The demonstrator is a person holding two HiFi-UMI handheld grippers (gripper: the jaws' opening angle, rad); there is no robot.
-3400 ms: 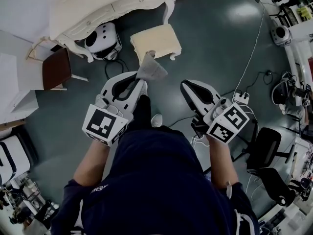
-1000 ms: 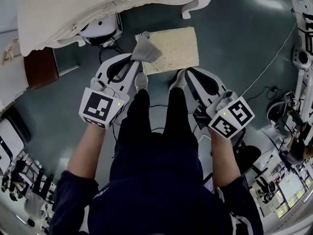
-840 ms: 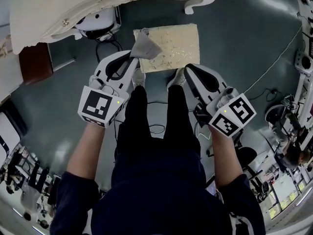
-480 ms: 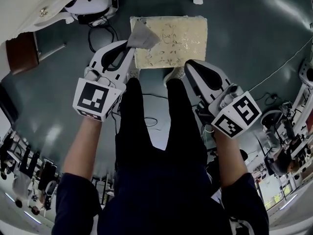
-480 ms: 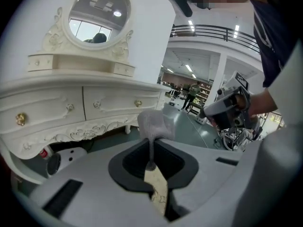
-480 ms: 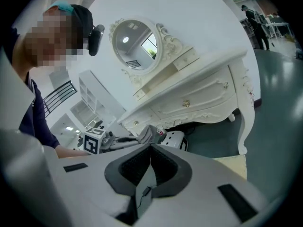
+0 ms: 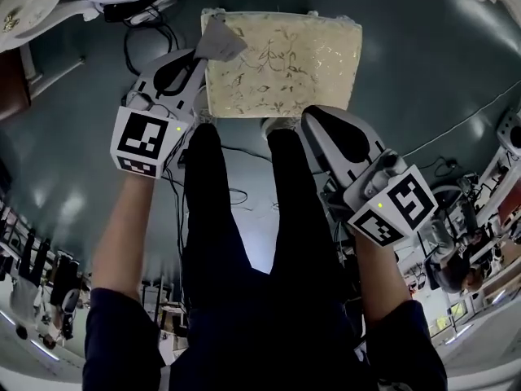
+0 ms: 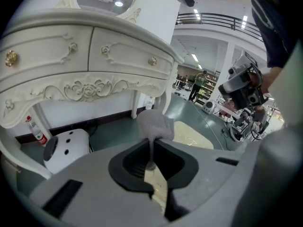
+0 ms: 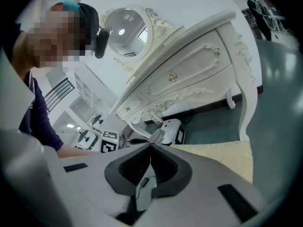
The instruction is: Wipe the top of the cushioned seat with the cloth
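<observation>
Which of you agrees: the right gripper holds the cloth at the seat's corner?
Wrong gripper: the left gripper holds the cloth at the seat's corner. The left gripper view shows the cloth pinched in its jaws.

Your soft grey woven cloth reads matt and slightly fuzzy. The cream cushioned seat is fabric, its gold leaf pattern faintly shiny. Your left gripper is smooth matt pale-grey plastic with ribbed black pads. The dark green floor is glossy and mirrors the lights. The white carved dresser shows smooth paint and brassy round knobs.
</observation>
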